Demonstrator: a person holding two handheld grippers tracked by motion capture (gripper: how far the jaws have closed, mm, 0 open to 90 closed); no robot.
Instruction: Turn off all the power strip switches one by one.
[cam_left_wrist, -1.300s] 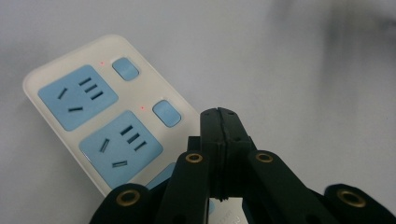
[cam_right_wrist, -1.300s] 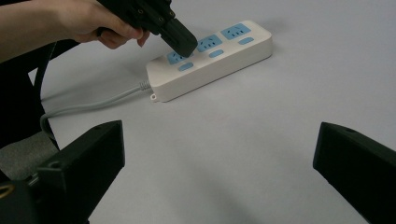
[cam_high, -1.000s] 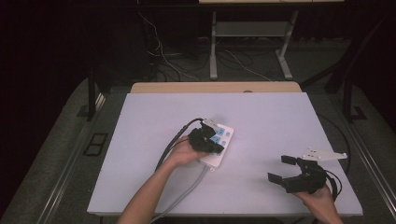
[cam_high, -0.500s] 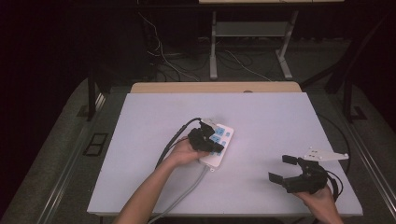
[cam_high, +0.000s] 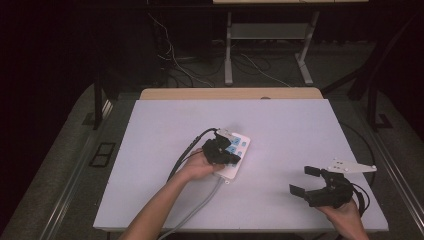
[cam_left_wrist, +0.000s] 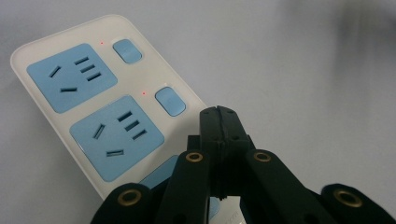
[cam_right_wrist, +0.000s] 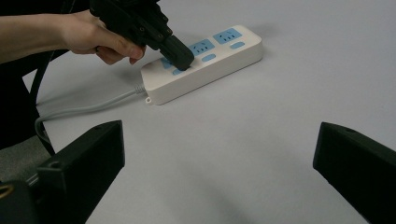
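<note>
We see a white power strip with blue sockets lying at an angle near the centre of the high view, on the pale surface. Its grey cable runs off toward the bottom of the frame.

Left gripper: held in the left hand, it sits over the near end of the strip. In the left gripper view its fingers are pressed together, nothing between them, tip down on the strip just below the second blue switch. Two small red lights show beside the switches. In the right gripper view we see that black tip touching the strip's top face at about its middle.

Right gripper: lower right of the high view, held in the right hand, well apart from the strip. Fingers spread wide, holding nothing; in the right gripper view they stand at the left and right edges of the frame with bare surface between.

A black cable trails from the left gripper toward the lower left.
</note>
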